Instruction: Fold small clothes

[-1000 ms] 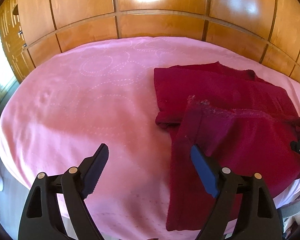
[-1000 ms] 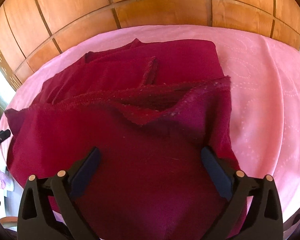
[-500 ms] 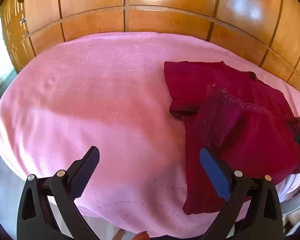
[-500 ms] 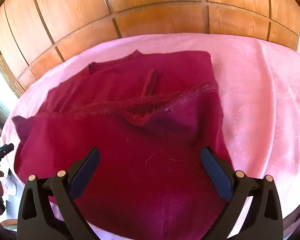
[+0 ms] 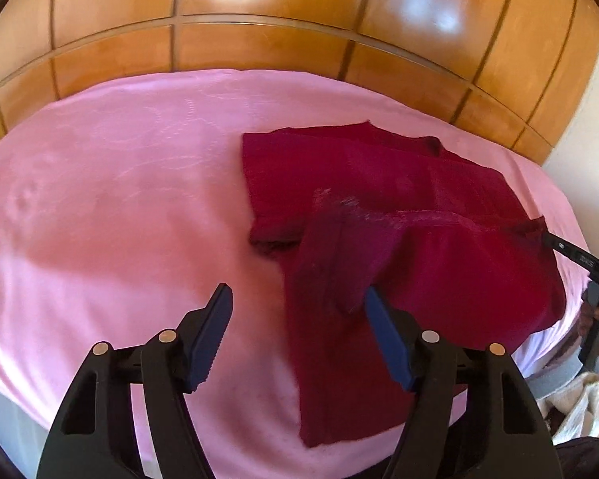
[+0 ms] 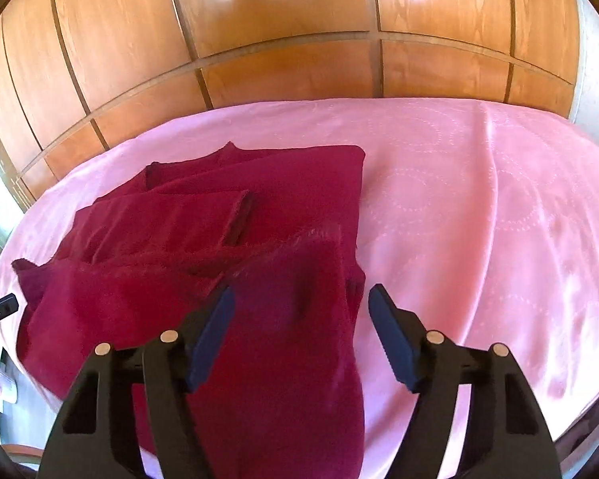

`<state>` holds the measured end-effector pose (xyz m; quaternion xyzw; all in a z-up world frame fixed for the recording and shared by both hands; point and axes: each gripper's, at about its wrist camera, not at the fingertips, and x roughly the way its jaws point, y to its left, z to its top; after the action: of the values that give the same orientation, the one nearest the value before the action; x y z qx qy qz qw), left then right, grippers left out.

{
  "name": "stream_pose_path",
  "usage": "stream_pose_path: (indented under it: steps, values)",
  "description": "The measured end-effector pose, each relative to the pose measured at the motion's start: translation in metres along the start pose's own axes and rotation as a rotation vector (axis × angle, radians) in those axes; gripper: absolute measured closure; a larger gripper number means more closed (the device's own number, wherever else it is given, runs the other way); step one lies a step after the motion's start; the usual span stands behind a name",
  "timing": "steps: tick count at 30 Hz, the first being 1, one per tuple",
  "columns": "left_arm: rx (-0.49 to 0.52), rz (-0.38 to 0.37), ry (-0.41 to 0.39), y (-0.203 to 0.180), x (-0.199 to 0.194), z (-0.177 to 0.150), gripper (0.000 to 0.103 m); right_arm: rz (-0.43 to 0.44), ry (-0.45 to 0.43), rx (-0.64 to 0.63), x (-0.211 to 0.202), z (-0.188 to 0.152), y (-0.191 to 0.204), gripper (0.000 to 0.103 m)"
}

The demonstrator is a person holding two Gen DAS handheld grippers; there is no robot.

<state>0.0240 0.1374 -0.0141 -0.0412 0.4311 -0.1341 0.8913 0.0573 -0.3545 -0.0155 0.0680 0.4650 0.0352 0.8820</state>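
Red garment [image 5: 383, 215] lies partly folded on the pink bed cover [image 5: 112, 199], reaching its near edge. Left gripper [image 5: 297, 335] and right gripper [image 6: 301, 331] both spread wide, holding nothing

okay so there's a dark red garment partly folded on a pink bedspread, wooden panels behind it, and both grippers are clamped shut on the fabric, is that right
Not quite. The grippers are not clamped: the left wrist view shows the left gripper with its jaws wide apart, and the right wrist view shows the right gripper open too, neither gripping cloth. The rest holds: the dark red garment lies partly folded on the pink bedspread, wooden panels behind.
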Motion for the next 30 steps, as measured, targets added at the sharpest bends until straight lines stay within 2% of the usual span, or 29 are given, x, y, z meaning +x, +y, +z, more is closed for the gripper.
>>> stream_pose_path:
  steps: [8, 10, 11, 12, 13, 19, 22, 30]
  values:
    - [0.026, -0.082, 0.013, -0.009, 0.021, 0.015, 0.035, -0.019, 0.033, -0.035, 0.031, 0.009, 0.004, 0.04]
    - [0.026, -0.087, 0.018, -0.01, 0.026, 0.018, 0.035, -0.024, 0.035, -0.041, 0.034, 0.008, 0.004, 0.047]
    - [0.033, -0.079, 0.019, -0.012, 0.029, 0.02, 0.044, -0.03, 0.037, -0.042, 0.035, 0.008, 0.005, 0.057]
    - [0.045, -0.077, 0.027, -0.015, 0.032, 0.021, 0.058, -0.03, 0.037, -0.04, 0.036, 0.008, 0.005, 0.063]
    - [0.06, -0.058, 0.04, -0.018, 0.035, 0.023, 0.058, -0.028, 0.037, -0.038, 0.036, 0.007, 0.005, 0.064]
    - [0.155, 0.101, 0.008, -0.043, 0.035, 0.026, 0.058, -0.036, 0.039, -0.011, 0.042, 0.003, 0.0, 0.058]
    - [0.191, 0.133, -0.013, -0.05, 0.032, 0.025, 0.051, -0.04, 0.039, -0.002, 0.043, 0.003, -0.001, 0.055]
    - [0.235, 0.148, -0.04, -0.057, 0.029, 0.024, 0.05, -0.059, 0.045, 0.021, 0.043, 0.003, -0.003, 0.046]
